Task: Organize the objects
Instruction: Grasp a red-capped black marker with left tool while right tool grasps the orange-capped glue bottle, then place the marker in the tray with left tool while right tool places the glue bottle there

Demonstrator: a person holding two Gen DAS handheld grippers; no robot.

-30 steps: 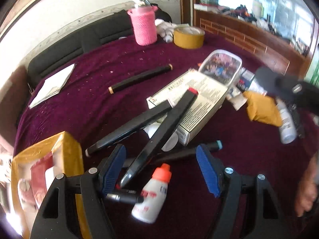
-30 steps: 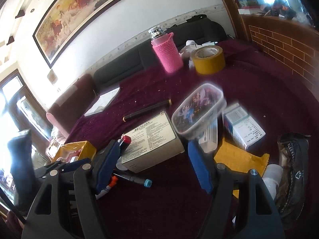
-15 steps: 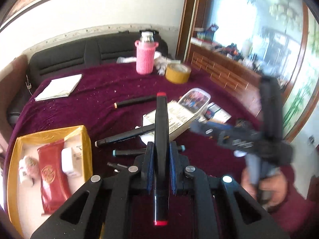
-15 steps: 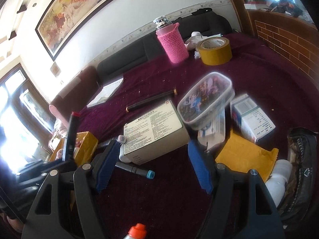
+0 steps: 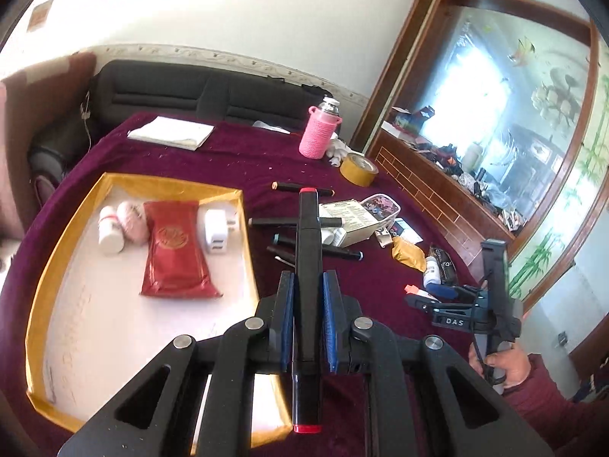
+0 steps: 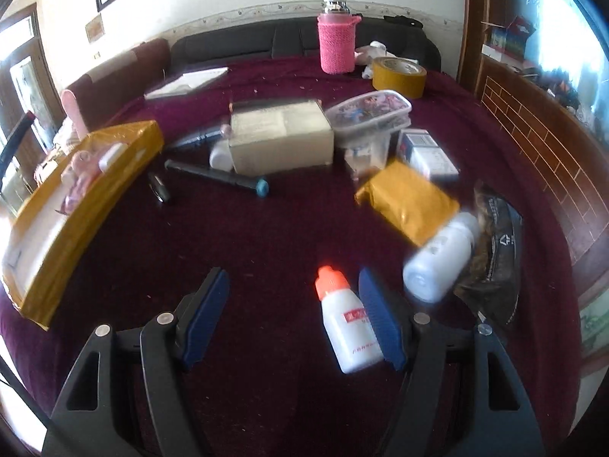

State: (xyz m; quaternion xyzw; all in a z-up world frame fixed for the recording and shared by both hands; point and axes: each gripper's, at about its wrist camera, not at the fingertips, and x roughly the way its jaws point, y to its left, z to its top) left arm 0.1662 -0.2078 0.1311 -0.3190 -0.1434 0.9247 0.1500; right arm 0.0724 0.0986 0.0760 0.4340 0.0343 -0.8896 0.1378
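Observation:
My left gripper (image 5: 307, 297) is shut on a black marker with red ends (image 5: 307, 266) and holds it in the air beside the yellow-rimmed tray (image 5: 68, 224). The tray holds a red pouch (image 5: 173, 251), a white charger (image 5: 215, 230) and small bottles. My right gripper (image 6: 293, 304) is open low over the purple cloth. A small white bottle with an orange cap (image 6: 348, 323) lies just inside its right finger. The right gripper also shows in the left wrist view (image 5: 422, 297). More black markers (image 6: 217, 177) lie by a white box (image 6: 279, 141).
A pink-sleeved bottle (image 6: 337, 45), a tape roll (image 6: 397, 76), a clear lidded tub (image 6: 369, 112), a gold packet (image 6: 409, 202), a white bottle (image 6: 441, 257) and a black pouch (image 6: 493, 251) sit on the table. A notepad (image 5: 171, 133) lies at the far edge.
My left gripper closed on the red-ended marker, lifted it and swung left toward the tray. My right gripper moved back and down to the orange-capped bottle.

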